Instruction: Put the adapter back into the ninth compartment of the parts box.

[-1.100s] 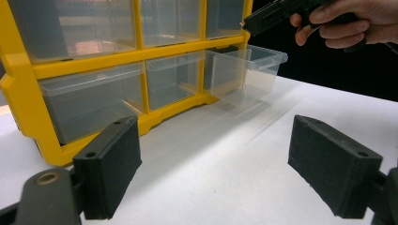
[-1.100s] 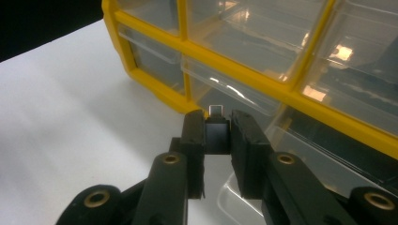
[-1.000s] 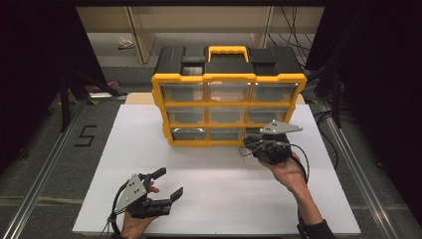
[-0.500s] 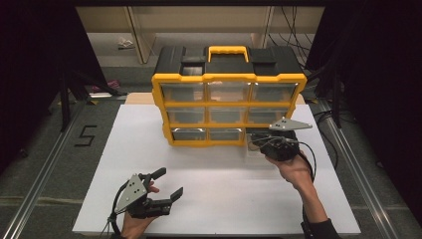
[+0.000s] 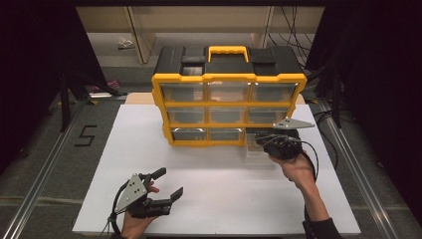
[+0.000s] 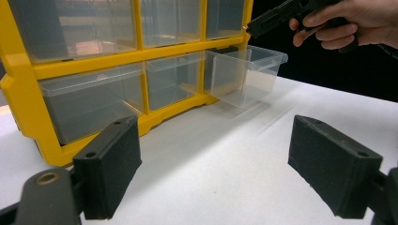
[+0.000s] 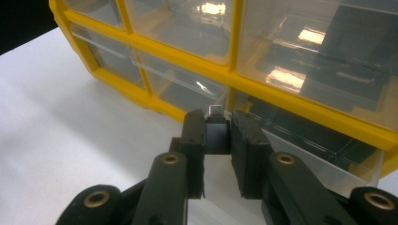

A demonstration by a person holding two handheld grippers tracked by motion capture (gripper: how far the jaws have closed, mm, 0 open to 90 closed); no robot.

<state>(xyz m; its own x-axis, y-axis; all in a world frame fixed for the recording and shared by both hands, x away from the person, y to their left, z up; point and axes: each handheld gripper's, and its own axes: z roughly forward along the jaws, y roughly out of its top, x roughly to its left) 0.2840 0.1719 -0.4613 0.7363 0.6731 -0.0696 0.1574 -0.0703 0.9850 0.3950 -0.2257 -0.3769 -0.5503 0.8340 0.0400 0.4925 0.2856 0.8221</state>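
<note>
Right hand-held gripper [image 5: 259,142] is sitting a bit farther right and nearer than a second ago, now over the clear drawer [image 5: 257,148] that is sticking out of the organiser's [image 5: 229,107] bottom-right slot. Its jaws are pressing together on a small dark block [image 7: 217,135] with a metal tab at its tip, looks like a plug or adapter, too small to say. Block is hovering just above the open drawer, so this is reading as a drop-in step: part almost in place, release not yet done.

Left hand-held gripper [image 5: 166,183] is idling near the front-left of the tabletop [image 5: 219,199], jaws spread, holding nothing, well apart from the organiser.

Other drawers are sitting flush in the yellow frame. Black lid with yellow handle [image 5: 228,51] is on top, not in the way. Nothing is blocking the drawer mouth; only the frame edge above the slot is crowding the approach, so the drop needs to stay toward the drawer's near end.
</note>
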